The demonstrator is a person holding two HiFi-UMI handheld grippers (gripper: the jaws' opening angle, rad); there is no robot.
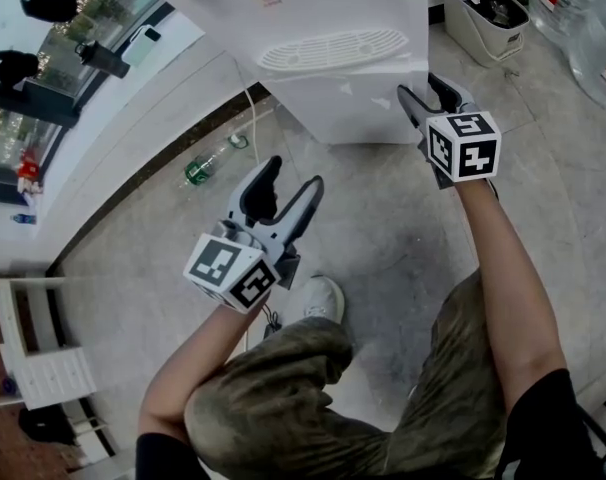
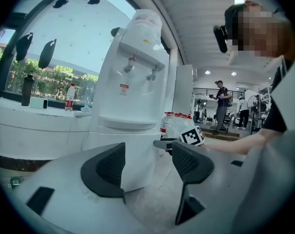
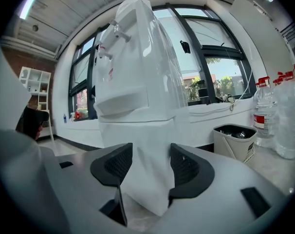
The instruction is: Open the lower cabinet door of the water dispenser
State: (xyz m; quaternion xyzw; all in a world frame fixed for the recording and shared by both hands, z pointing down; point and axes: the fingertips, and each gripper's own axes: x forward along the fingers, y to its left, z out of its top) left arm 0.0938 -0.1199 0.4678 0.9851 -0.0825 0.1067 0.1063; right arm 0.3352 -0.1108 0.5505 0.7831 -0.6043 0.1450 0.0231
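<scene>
The white water dispenser (image 1: 323,28) stands on the floor in front of me, its lower cabinet door (image 1: 353,103) facing me. My right gripper (image 1: 420,86) is at the door's right-hand corner. In the right gripper view that corner edge (image 3: 147,179) fills the gap between the pads, with the right gripper (image 3: 151,152) shut on it. My left gripper (image 1: 295,173) hangs lower and to the left, a short way off the cabinet. Its jaws stand wide open and hold nothing. Through the left gripper (image 2: 148,152) I see the dispenser (image 2: 133,82) and the right gripper's marker cube (image 2: 192,135).
A beige bin (image 1: 483,13) and large water bottles (image 1: 583,18) stand right of the dispenser. A green bottle (image 1: 208,163) and a cord (image 1: 253,118) lie on the floor to its left, by the window ledge. A white shelf (image 1: 43,358) is far left. My shoe (image 1: 323,298) is below.
</scene>
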